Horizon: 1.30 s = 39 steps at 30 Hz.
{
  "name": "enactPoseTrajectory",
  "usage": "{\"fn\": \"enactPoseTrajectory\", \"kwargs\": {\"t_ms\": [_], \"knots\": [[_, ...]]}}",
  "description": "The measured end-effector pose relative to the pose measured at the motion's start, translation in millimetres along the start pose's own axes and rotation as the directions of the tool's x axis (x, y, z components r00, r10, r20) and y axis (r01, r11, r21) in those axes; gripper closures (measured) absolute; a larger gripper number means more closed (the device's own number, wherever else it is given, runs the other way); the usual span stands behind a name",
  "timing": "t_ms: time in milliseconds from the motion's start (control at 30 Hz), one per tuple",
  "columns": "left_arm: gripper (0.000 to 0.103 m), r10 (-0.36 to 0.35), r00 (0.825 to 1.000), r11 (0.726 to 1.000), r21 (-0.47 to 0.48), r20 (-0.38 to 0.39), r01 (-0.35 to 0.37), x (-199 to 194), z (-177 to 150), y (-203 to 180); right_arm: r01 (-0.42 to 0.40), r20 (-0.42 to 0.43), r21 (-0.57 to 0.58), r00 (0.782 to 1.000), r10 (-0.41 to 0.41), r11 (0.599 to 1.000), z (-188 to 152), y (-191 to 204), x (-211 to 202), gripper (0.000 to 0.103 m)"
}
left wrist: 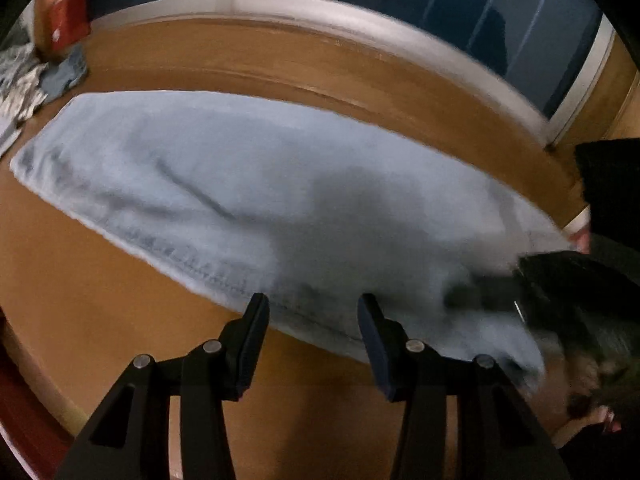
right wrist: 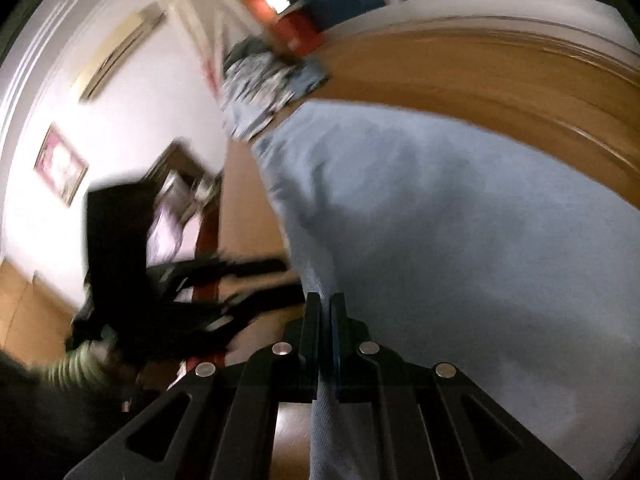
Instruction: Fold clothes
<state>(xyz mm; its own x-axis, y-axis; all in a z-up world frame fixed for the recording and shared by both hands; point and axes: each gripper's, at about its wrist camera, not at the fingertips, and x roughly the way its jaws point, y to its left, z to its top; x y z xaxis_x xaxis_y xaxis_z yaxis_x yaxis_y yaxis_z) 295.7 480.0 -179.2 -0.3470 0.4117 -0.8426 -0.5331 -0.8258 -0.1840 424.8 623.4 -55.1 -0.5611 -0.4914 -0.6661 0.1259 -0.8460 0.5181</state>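
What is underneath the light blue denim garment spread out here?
The light blue denim garment lies on a brown wooden tabletop, which shows all around it. Anything between cloth and wood is covered. The right tool pinches its near edge.

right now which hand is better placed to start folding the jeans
Right. The right gripper is already shut on the near edge of the jeans, while the left gripper hangs open above the hem, holding nothing.

A red box (left wrist: 70, 20) sits at upper left beyond the wooden table (left wrist: 100, 320); a framed picture (right wrist: 60, 170) hangs on the white wall (right wrist: 132, 120)
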Motion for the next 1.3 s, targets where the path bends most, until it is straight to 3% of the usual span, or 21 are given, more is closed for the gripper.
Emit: {"fn": "enactPoseTrajectory", "kwargs": {"t_ms": [67,133,200,267,367,533,633,667,733,833,933,1067,1167,1200,1300], "knots": [[0.06,0.025,1.0,0.999,0.029,-0.009,-0.025,4.9,-0.6,-2.4,-0.027,-0.055,-0.03,0.998,0.026,0.999,-5.9,9.6,0.4,0.094],[0.06,0.065,0.998,0.994,0.086,-0.012,-0.063,5.4,-1.5,-8.8,-0.048,-0.036,-0.027,0.998,0.047,0.998,-9.0,11.2,-10.1,0.093],[0.06,0.092,0.996,0.988,0.128,-0.017,-0.089,6.1,-2.1,-15.8,-0.027,0.007,-0.014,1.0,0.027,1.0,-11.2,6.5,-20.9,0.076],[0.06,0.102,0.995,0.985,0.144,-0.023,-0.098,6.2,-3.7,-17.2,0.103,0.041,-0.001,0.994,-0.103,0.995,-11.5,-7.5,-22.0,0.063],[0.056,0.12,0.992,0.982,0.153,-0.043,-0.112,4.8,-5.4,-15.0,0.334,0.028,-0.008,0.942,-0.334,0.942,-15.6,-29.6,-13.0,0.063],[0.058,0.153,0.986,0.982,0.124,-0.063,-0.144,-13.6,-14.7,5.5,0.47,0.05,-0.084,0.883,-0.468,0.879,-28.1,-23.1,-2.8,0.061],[0.058,0.09,0.996,0.993,0.081,-0.007,-0.089,-33.6,-6.7,13.1,0.495,0.046,-0.061,0.869,-0.493,0.867,-25.2,-12.1,-2.8,0.061],[0.058,0.066,0.998,0.995,0.068,0.017,-0.067,-39.8,-2.5,14.4,0.468,0.073,-0.059,0.883,-0.464,0.882,-25.7,-3.8,-8.2,0.061],[0.058,0.031,0.998,0.997,0.066,0.058,-0.035,-41.6,11.6,11.2,0.457,0.106,-0.077,0.888,-0.448,0.886,-27.9,10.6,-14.9,0.061],[0.058,0.043,0.997,0.991,0.121,0.06,-0.05,-20.2,26.5,1.6,0.475,0.117,-0.054,0.876,-0.467,0.878,-36.0,16.6,-23.1,0.061],[0.058,0.076,0.996,0.978,0.192,0.042,-0.083,6.1,30.6,-1.4,0.559,0.121,0.044,0.82,-0.56,0.828,-50.2,1.1,-30.7,0.061],[0.057,0.084,0.996,0.97,0.227,0.008,-0.084,23.6,27.2,2.9,0.675,0.051,0.206,0.716,-0.697,0.708,-91.8,-27.4,-65.7,0.061],[0.056,0.079,0.997,0.963,0.256,0.013,-0.08,23.8,25.5,3.7,0.73,-0.028,0.285,0.653,-0.756,0.621,-126.2,-36.0,-88.4,0.061],[0.055,0.07,0.998,0.962,0.263,0.012,-0.07,23.6,24.5,4.8,0.728,-0.031,0.299,0.654,-0.756,0.617,-136.2,-35.1,-94.3,0.061],[0.055,0.049,0.999,0.954,0.297,-0.007,-0.045,26.0,28.8,7.2,0.679,-0.011,0.342,0.694,-0.72,0.649,-156.5,-27.9,-105.3,0.061]]}}
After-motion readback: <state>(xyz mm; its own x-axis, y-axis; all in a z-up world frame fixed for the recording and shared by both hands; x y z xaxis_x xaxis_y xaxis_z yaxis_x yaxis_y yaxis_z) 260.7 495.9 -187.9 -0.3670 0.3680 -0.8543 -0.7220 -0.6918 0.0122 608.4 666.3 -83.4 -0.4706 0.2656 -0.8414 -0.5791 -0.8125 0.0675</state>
